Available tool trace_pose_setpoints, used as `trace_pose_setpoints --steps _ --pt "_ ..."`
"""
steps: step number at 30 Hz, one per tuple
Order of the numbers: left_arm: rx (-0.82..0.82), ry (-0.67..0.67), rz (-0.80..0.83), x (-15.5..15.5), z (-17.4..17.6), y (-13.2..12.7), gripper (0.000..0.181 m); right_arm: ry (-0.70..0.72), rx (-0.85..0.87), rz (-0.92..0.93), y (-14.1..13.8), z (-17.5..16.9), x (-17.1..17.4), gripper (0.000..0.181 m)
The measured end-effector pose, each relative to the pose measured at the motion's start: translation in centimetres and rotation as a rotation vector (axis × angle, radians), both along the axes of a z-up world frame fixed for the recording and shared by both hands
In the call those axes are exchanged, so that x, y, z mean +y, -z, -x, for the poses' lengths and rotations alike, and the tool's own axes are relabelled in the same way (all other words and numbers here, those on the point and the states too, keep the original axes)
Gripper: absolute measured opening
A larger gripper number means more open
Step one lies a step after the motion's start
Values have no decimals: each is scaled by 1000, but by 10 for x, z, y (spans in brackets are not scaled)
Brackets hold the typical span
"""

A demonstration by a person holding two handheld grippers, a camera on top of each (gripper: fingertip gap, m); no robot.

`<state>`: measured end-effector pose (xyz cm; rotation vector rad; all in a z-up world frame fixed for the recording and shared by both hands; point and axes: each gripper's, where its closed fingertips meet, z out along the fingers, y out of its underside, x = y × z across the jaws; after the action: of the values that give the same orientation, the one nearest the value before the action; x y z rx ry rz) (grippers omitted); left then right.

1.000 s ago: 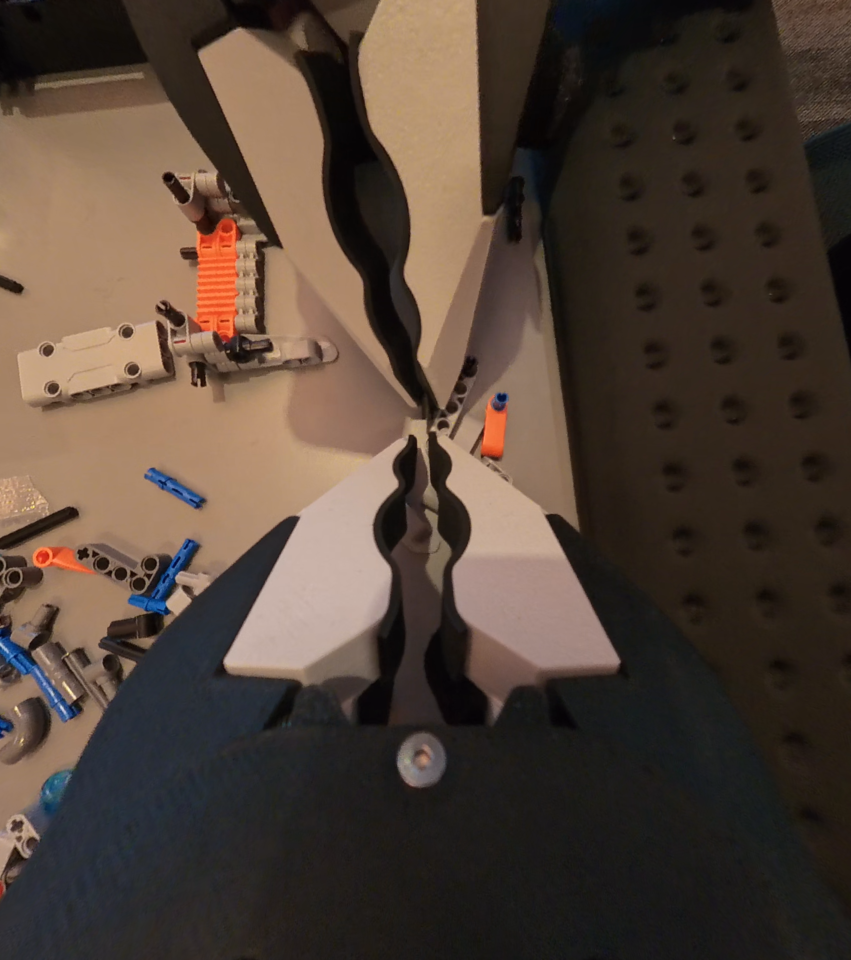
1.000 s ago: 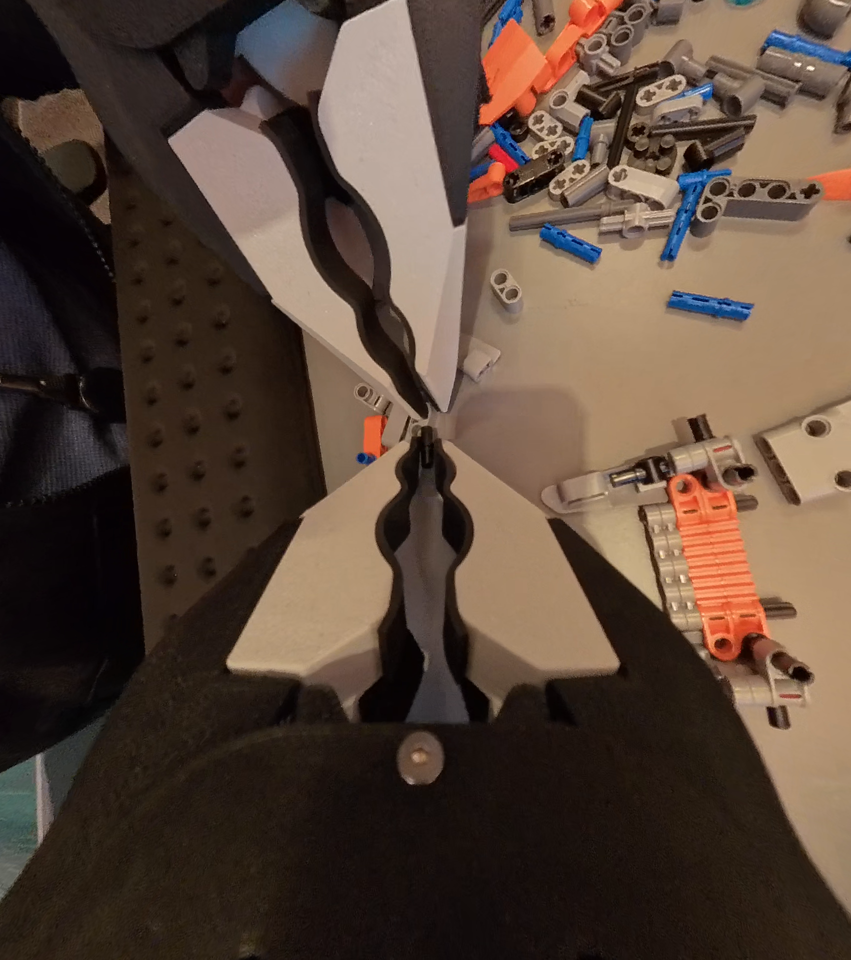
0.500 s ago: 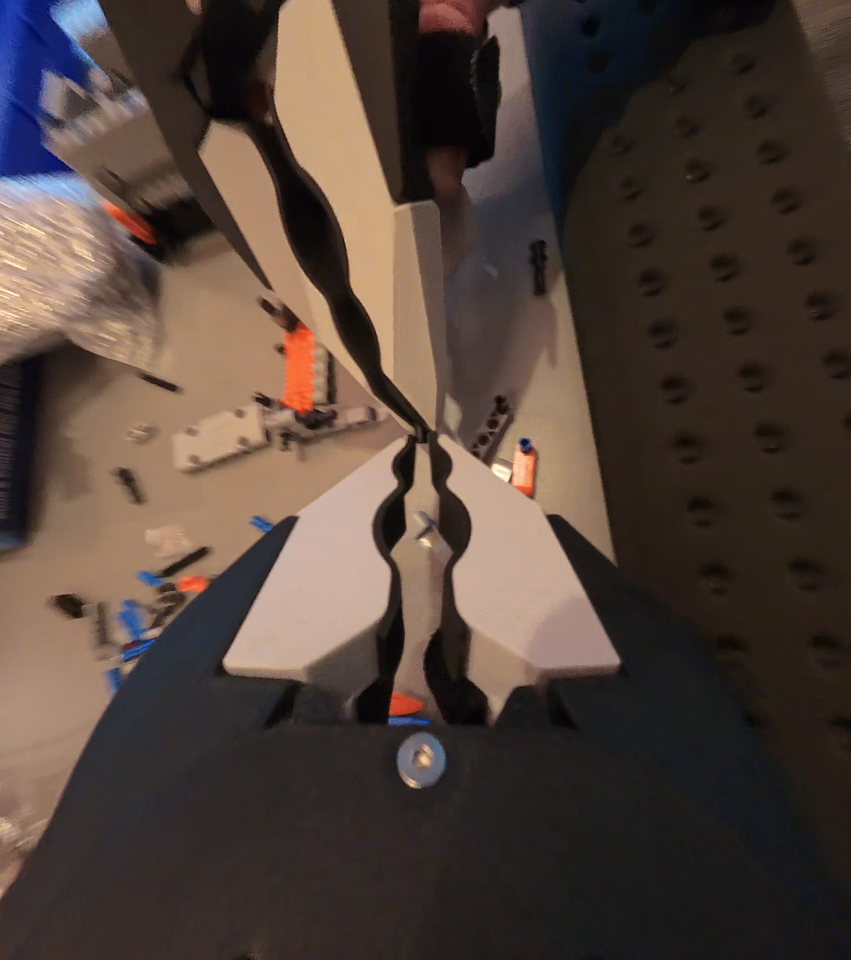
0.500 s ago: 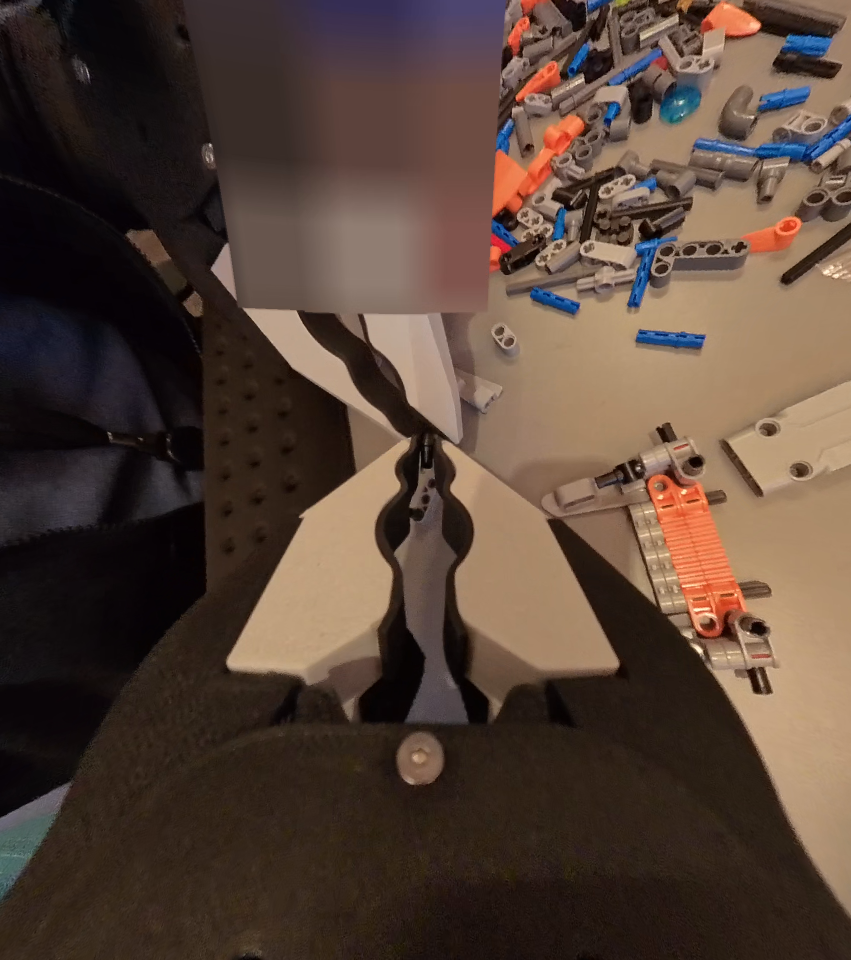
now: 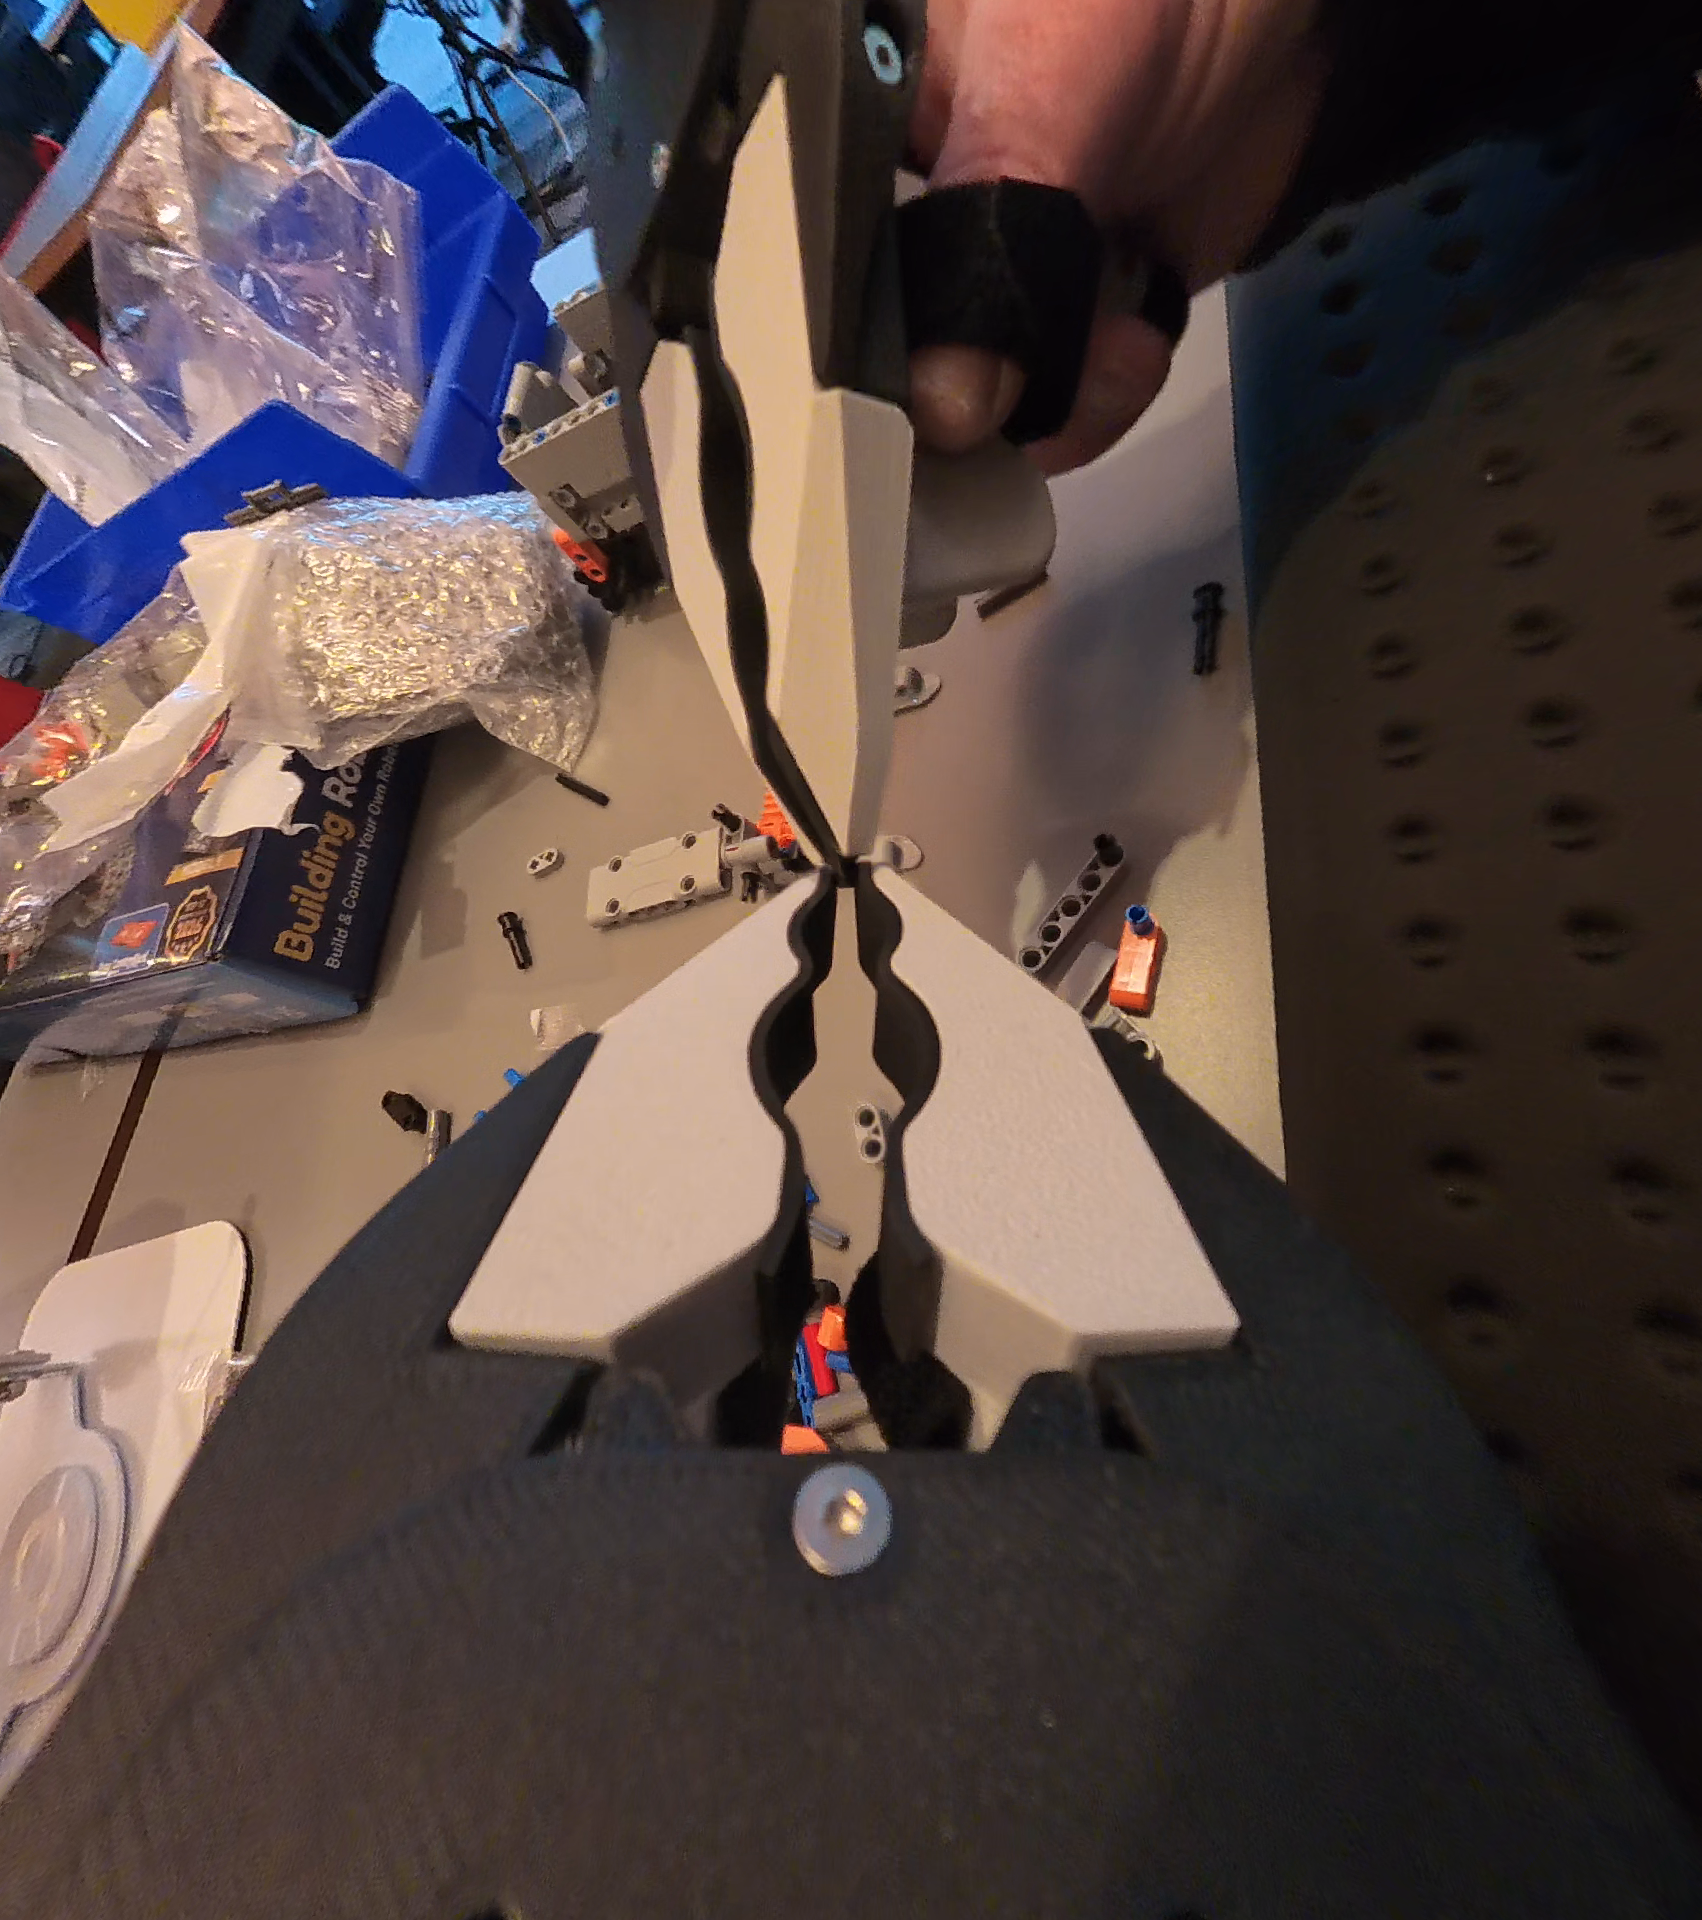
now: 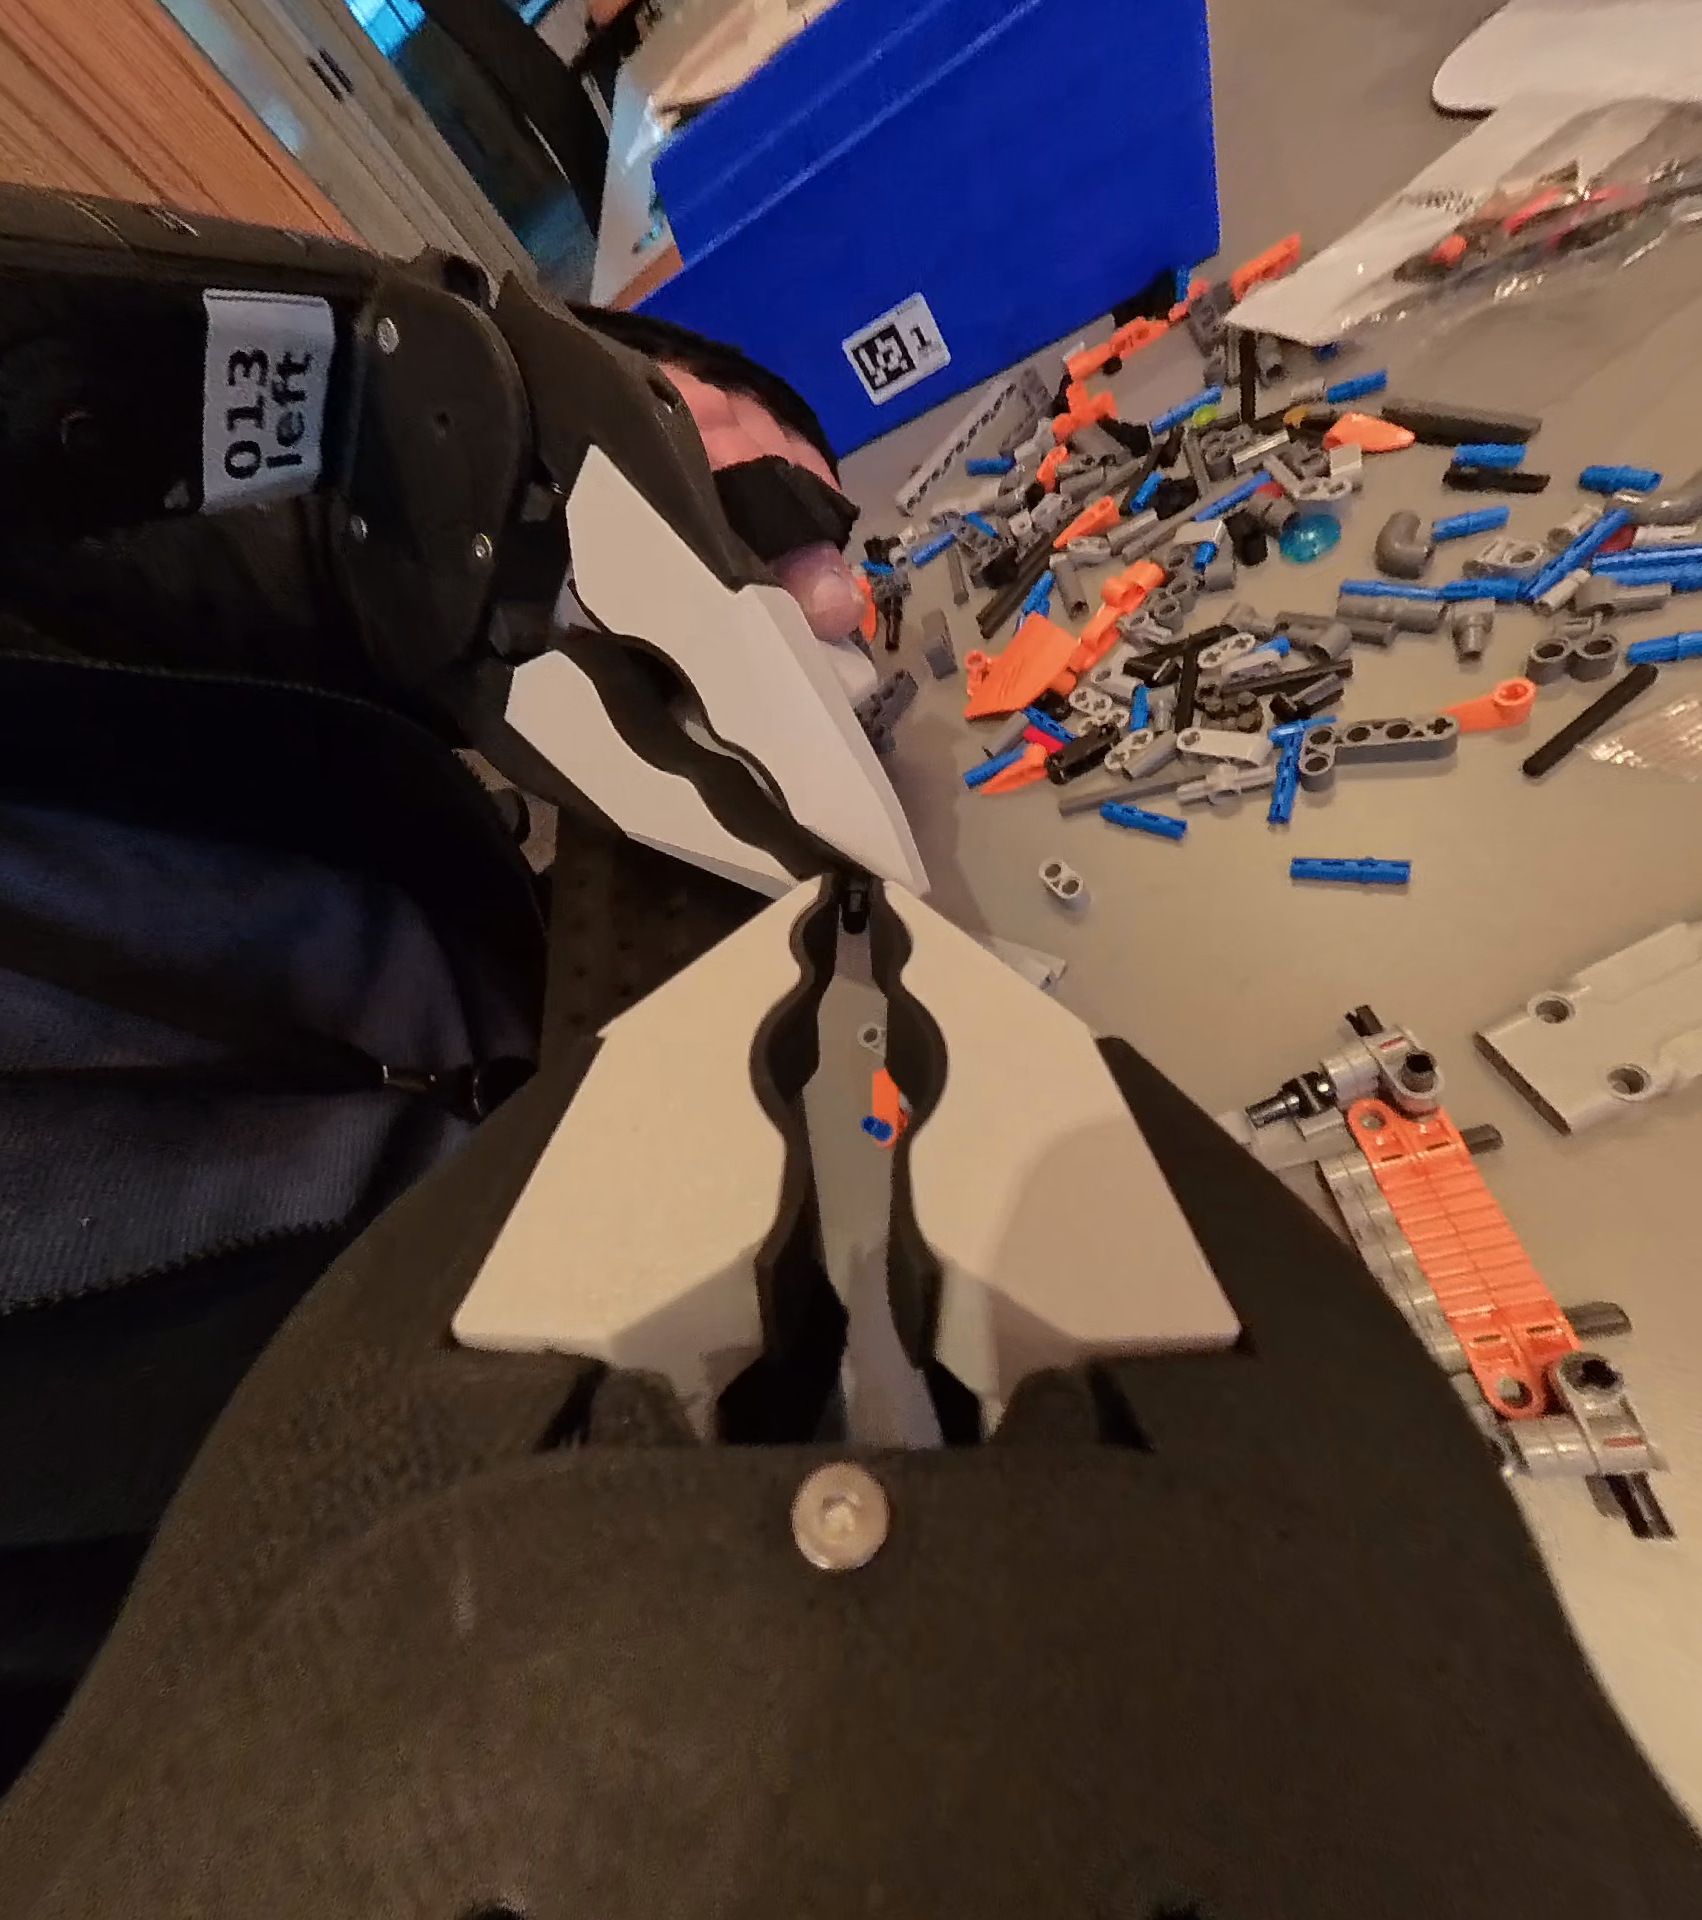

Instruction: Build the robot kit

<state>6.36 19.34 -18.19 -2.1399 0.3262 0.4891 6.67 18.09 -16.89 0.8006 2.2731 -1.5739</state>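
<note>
My left gripper (image 5: 839, 881) and right gripper (image 6: 852, 896) meet tip to tip in the air above the grey table (image 5: 982, 748). The right gripper is shut on a small black pin (image 6: 853, 902) at its very tips. The left gripper is shut, and its tips (image 6: 862, 864) touch the pin's far end; I cannot tell whether it grips it. In the left wrist view the right gripper (image 5: 829, 847) comes down from above, held by a hand (image 5: 1034, 260). An orange-and-grey track assembly (image 6: 1449, 1247) lies on the table to the right.
A pile of blue, grey, black and orange parts (image 6: 1242, 644) lies behind, with a blue bin (image 6: 930, 177). A grey panel (image 6: 1657, 1008), a bubble-wrap bag (image 5: 411, 623) and a dark blue box (image 5: 203, 914) are on the table. A dark perforated surface (image 5: 1553, 935) borders it. Left and right tips are no more than a few centimetres apart.
Both grippers have risen from the table and tilted up, tips still together. The table and parts now look smaller and farther; bins and bags have come into view.
</note>
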Motion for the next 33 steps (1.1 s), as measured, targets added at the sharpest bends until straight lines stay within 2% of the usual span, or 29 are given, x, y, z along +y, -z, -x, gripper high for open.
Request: trace_pose_setpoints --steps 4,6,9,11,13,16,21,33 --pt "-67 -19 -15 -1 1 2 1 16 33 32 -3 3 -2 1" --pt "-114 -26 39 -5 0 14 2 5 70 -37 4 2 -2 1" --pt "-190 -9 138 -16 -11 38 7 -52 197 -293 25 -1 2 1" --pt "-185 -25 196 -26 -10 50 8 -119 291 -508 42 -4 8 1" --pt "-226 -33 207 -33 -8 55 9 -206 363 -693 58 -8 12 1" --pt "-318 -38 199 -38 -5 56 9 -306 414 -832 69 -11 10 1" --pt "-390 -40 191 -42 -2 56 9 -392 430 -917 76 -13 7 1" --pt "-415 -48 202 -45 0 58 7 -512 479 -1060 78 -14 7 1"
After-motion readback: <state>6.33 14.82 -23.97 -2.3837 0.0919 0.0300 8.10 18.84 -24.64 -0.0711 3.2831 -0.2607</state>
